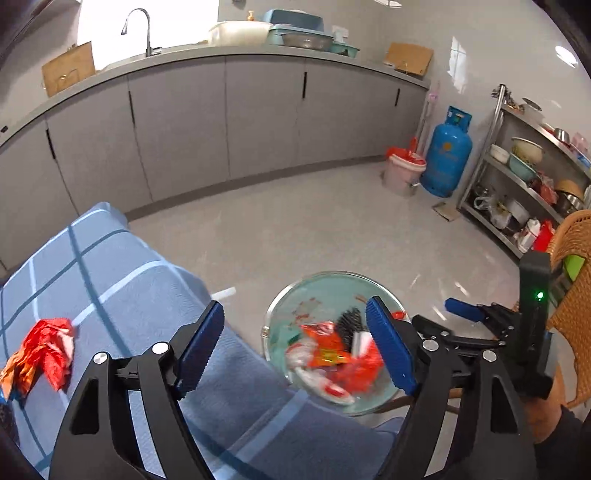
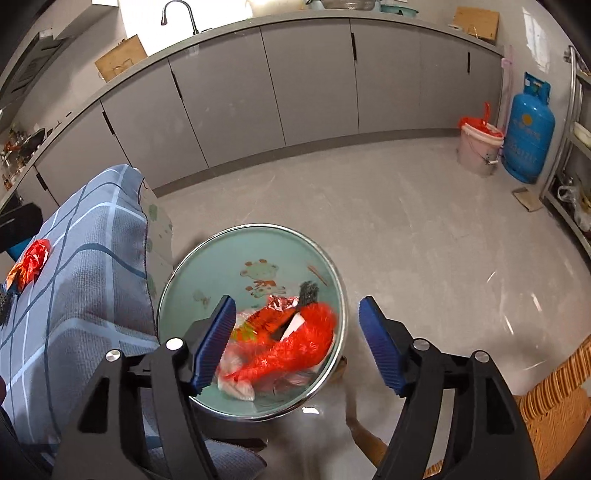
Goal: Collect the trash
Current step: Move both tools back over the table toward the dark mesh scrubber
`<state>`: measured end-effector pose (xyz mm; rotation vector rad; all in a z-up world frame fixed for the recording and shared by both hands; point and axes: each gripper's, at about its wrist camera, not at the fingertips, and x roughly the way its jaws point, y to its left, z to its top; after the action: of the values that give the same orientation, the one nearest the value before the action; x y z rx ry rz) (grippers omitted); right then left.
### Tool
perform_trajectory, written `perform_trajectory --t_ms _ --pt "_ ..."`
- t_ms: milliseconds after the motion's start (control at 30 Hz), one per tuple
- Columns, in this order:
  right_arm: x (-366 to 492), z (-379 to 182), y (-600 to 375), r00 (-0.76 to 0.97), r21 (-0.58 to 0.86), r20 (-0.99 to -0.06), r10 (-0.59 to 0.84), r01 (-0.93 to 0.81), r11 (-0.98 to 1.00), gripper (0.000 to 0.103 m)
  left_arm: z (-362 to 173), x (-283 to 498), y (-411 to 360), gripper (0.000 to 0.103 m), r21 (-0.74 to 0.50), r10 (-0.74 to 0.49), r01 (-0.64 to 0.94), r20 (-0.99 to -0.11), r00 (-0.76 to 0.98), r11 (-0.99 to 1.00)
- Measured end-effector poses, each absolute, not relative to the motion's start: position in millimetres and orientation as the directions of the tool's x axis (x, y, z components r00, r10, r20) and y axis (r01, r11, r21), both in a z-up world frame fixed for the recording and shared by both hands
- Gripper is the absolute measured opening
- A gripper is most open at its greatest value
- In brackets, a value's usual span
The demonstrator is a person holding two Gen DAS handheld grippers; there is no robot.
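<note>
Left gripper (image 1: 295, 345) jaws stand wide apart, nothing pinched between the blue pads; it hangs over the edge of the blue checked cloth (image 1: 110, 266) and the near rim of the basin (image 1: 332, 284). Right gripper (image 2: 297, 341) also spread wide, nothing between its pads, hovering right above the basin (image 2: 221, 266). Seen from the left wrist, the right gripper (image 1: 463, 310) sits at the far right, a hand (image 1: 543, 413) below it.

Basin: round, pale green inside with a cartoon print, metal rim, standing beside the cloth-covered table, on what may be a low stool, mostly hidden. Inside it a pile of trash (image 2: 280, 343): red and orange crumpled wrappers, white plastic, fuzzy red piece, a black brush-like item (image 2: 308, 291); blurred, so details unclear. The pile lies toward the basin's near side.

One more piece of trash outside: red-orange crumpled wrapper (image 1: 42, 350) on the cloth, far left, well apart from both grippers; also visible in the right wrist view (image 2: 31, 262).

Farther out: grey floor (image 2: 406, 229), grey cabinets (image 1: 258, 118) with counter and tap (image 1: 142, 29), pink bucket (image 1: 402, 173) with red bag, blue gas cylinder (image 1: 447, 155), metal shelf rack (image 1: 524, 177), wicker chair (image 1: 576, 295) at right edge.
</note>
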<state>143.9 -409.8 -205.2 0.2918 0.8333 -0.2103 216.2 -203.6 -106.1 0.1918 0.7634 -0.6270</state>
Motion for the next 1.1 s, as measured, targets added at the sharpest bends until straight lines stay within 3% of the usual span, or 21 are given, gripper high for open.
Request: perform_trajectory --t_ms 67,267,467,1100 --pt "143.2 -200.9 -404.8 0.661 0.179 -0.747 -0.067 0.297 0.938 0.074 -105.9 214.1 -196.2 0.086 -0.044 -0.445 0.582 -0.694 0.567 0.812" --pt "152.8 -184.6 -376.1 0.688 0.178 -0.725 -0.027 0.224 0.958 0.077 -103.3 210.8 -156.2 0.092 0.012 -0.363 0.512 -0.690 0.626 0.859" --pt "170.1 -167.8 -333.0 0.703 0.178 -0.710 0.038 0.127 0.976 0.079 -104.5 222.8 -99.4 0.092 0.046 -0.241 0.388 -0.713 0.658 0.921" --pt "208.8 -130.3 -168.4 0.683 0.113 -0.700 0.211 -0.185 0.976 0.082 -105.5 218.9 66.1 0.092 0.021 -0.063 0.112 -0.715 0.696 0.993"
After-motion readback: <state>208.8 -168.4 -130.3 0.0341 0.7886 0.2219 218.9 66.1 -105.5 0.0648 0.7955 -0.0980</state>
